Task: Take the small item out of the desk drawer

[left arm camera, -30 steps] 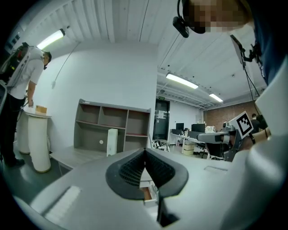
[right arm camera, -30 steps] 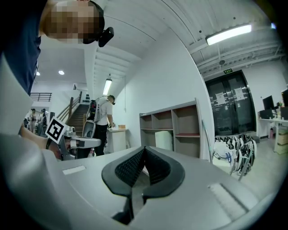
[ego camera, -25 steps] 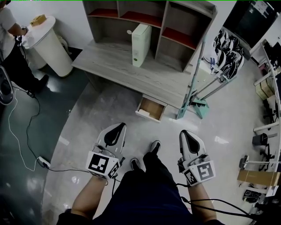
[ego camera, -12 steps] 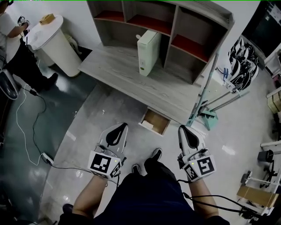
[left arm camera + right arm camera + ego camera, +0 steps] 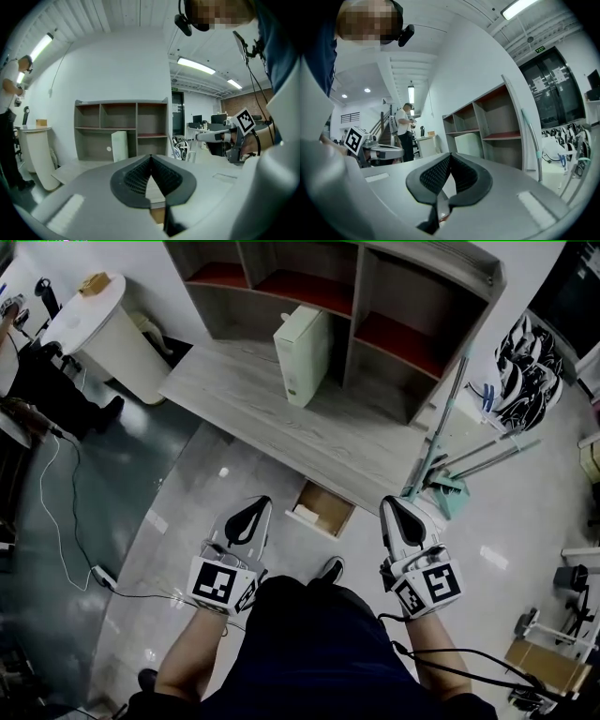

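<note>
Down under the desk's front edge, the shallow light-wood desk drawer (image 5: 328,505) is standing open. A small pale item (image 5: 305,513) is lying inside at its left side, too small to identify. The left gripper (image 5: 253,507) is hovering just left of the drawer and the right gripper (image 5: 392,507) just right of it. Both are pointing toward the desk with jaws pressed together on nothing. Above them, the grey wood-grain desk (image 5: 272,413) is carrying a white box file (image 5: 300,352), upright before a grey shelf unit (image 5: 352,306). A teal-handled broom (image 5: 436,451) is leaning at the desk's right end. Well apart on the left, a white round-topped bin (image 5: 108,334) is bearing a small tan box (image 5: 94,282).
</note>
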`<state>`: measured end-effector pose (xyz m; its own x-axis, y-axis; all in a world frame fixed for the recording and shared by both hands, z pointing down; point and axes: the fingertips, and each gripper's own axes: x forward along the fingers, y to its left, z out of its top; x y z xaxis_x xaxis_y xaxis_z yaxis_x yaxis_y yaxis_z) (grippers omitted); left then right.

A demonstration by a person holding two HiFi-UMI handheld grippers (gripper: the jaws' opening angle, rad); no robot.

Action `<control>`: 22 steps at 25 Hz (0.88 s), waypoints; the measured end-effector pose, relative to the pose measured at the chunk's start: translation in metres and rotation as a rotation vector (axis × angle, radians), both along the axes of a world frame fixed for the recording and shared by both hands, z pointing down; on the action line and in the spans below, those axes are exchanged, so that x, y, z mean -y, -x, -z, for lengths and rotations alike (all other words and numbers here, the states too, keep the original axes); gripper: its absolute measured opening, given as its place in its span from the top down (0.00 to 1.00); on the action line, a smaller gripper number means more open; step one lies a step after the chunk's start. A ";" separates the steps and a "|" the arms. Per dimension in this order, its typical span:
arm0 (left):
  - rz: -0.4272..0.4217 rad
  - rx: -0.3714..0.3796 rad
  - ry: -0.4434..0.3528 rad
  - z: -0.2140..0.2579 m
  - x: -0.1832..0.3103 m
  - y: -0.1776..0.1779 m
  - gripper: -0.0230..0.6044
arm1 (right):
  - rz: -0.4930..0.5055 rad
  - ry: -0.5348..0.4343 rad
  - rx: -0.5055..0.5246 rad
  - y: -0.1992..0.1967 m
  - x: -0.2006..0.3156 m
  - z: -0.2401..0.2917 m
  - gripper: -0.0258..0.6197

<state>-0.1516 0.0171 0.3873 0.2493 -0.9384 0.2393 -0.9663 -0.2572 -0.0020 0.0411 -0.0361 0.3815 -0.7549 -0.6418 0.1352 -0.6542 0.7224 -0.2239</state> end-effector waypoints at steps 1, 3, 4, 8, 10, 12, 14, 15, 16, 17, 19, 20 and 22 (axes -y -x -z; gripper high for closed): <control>-0.024 0.021 0.013 -0.005 0.005 -0.003 0.96 | -0.005 0.005 -0.003 -0.003 0.003 -0.002 0.95; -0.079 0.067 0.047 -0.019 0.017 -0.011 0.96 | -0.021 0.016 -0.007 -0.010 0.011 -0.007 0.95; -0.109 0.091 0.066 -0.027 0.023 -0.014 0.96 | -0.031 0.022 -0.010 -0.013 0.014 -0.009 0.95; -0.215 0.149 0.152 -0.064 0.051 -0.025 0.96 | -0.088 0.049 -0.021 -0.026 0.025 -0.018 0.95; -0.259 0.173 0.190 -0.084 0.065 -0.029 0.96 | -0.128 0.057 -0.028 -0.033 0.031 -0.022 0.95; -0.306 0.192 0.219 -0.101 0.078 -0.034 0.96 | -0.179 0.067 -0.034 -0.042 0.036 -0.027 0.95; -0.365 0.204 0.240 -0.115 0.089 -0.041 0.96 | -0.237 0.082 -0.041 -0.052 0.039 -0.032 0.95; -0.397 0.213 0.245 -0.120 0.094 -0.045 0.96 | -0.263 0.089 -0.044 -0.056 0.040 -0.035 0.95; -0.427 0.226 0.249 -0.126 0.099 -0.050 0.96 | -0.287 0.095 -0.048 -0.060 0.041 -0.036 0.95; -0.457 0.240 0.254 -0.131 0.103 -0.054 0.96 | -0.308 0.100 -0.051 -0.063 0.041 -0.038 0.95; -0.518 0.276 0.270 -0.144 0.107 -0.062 0.96 | -0.345 0.108 -0.057 -0.068 0.041 -0.040 0.95; -0.553 0.299 0.284 -0.153 0.108 -0.066 0.96 | -0.362 0.112 -0.058 -0.070 0.041 -0.041 0.95; -0.645 0.355 0.323 -0.174 0.105 -0.075 0.96 | -0.394 0.122 -0.058 -0.072 0.039 -0.044 0.95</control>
<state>-0.0769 -0.0877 0.5614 0.5765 -0.5068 0.6409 -0.5831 -0.8047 -0.1118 0.1132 -0.0754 0.4259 -0.4436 -0.8569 0.2627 -0.8894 0.3847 -0.2471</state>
